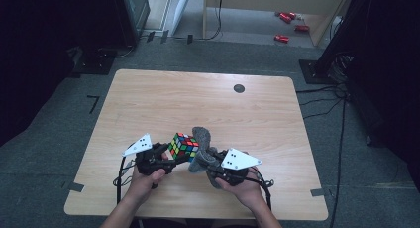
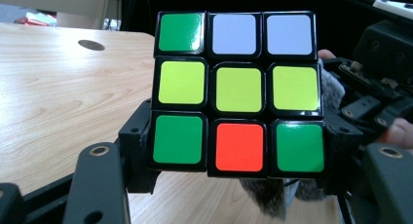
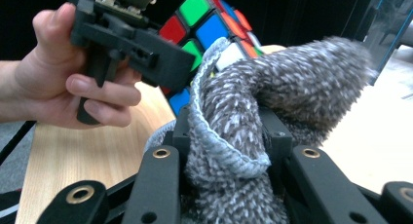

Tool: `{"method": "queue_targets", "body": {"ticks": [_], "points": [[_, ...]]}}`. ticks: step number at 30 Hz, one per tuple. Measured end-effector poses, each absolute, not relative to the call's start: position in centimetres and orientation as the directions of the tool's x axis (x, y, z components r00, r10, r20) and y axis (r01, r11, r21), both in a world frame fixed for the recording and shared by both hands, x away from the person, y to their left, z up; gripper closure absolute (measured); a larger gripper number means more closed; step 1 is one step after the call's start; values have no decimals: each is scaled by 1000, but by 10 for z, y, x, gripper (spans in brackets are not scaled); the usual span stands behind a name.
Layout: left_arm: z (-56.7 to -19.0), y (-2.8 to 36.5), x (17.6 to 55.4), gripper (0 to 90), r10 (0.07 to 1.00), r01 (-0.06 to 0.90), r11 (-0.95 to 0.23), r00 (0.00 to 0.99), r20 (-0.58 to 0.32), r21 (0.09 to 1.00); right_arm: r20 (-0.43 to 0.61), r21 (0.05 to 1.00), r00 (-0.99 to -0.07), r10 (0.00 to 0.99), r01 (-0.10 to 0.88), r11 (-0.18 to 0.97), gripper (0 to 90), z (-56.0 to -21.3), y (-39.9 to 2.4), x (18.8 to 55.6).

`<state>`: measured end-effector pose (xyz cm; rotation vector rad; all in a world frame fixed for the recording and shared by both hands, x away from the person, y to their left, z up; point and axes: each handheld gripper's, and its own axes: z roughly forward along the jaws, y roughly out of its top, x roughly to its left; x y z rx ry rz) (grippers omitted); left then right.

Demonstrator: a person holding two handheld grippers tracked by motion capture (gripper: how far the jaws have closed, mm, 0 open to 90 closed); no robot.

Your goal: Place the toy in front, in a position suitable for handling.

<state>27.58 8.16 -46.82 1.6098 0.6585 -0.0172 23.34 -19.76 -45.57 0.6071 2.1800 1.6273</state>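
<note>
Right tool [image 3: 225, 151] clamps grey cloth [image 3: 272, 87] | left tool [image 2: 234, 151] grips cube [image 2: 238, 92] | near table [image 1: 198, 99] edge; far tabletop open

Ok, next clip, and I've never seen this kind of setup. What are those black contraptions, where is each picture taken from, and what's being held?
No robot here: a person holds a hand-operated two-jaw gripper in each hand. The high view looks down on the wooden table. The other two pictures come from cameras riding on each gripper. The left gripper is shut on a scrambled puzzle cube, held above the table. The right gripper is shut on a fuzzy grey cloth, which is draped against the cube. A dark round spot sits near the table's far edge.
</note>
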Motion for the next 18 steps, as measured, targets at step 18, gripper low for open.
{"method": "queue_targets", "body": {"ticks": [18], "points": [[-468,86,278,346,382,455,48,814,-437,889,-27,956,-867,497,123,268,696,-456,-191,229]]}}
